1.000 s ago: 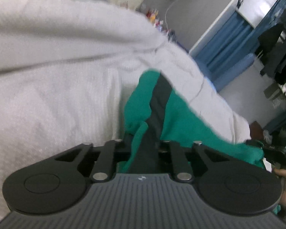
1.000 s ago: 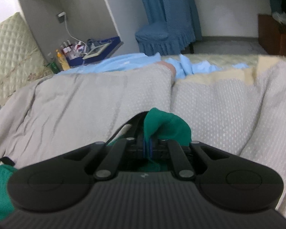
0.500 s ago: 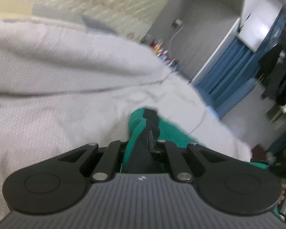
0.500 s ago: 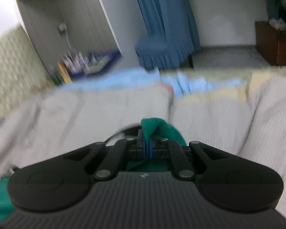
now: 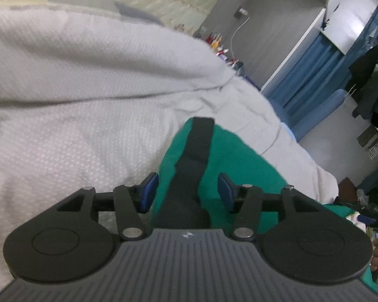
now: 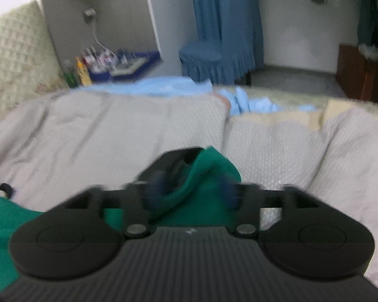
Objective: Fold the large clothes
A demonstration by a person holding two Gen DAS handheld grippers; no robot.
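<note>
Only a tiny, perhaps illegible claw point(image 5: 188, 190) emblem.

Bed cover point(image 6: 113, 136): pale grey, textured, rumpled across the bed.
Light blue cloth point(image 6: 163, 88): bunched at the far edge of the bed.
Headboard point(image 6: 15, 58): cream, quilted, at the left.
Bottles point(image 6: 85, 68): small cluster on a low stand beside the headboard, too blurred to tell apart.
Cable point(image 6: 98, 40): white, hanging from a wall socket.
Curtain point(image 6: 226, 15): blue, full length.
Stool point(image 6: 206, 60): round, with a blue frilled cover, before the curtain.
Cabinet point(image 6: 360, 73): dark wood, far right.
</note>
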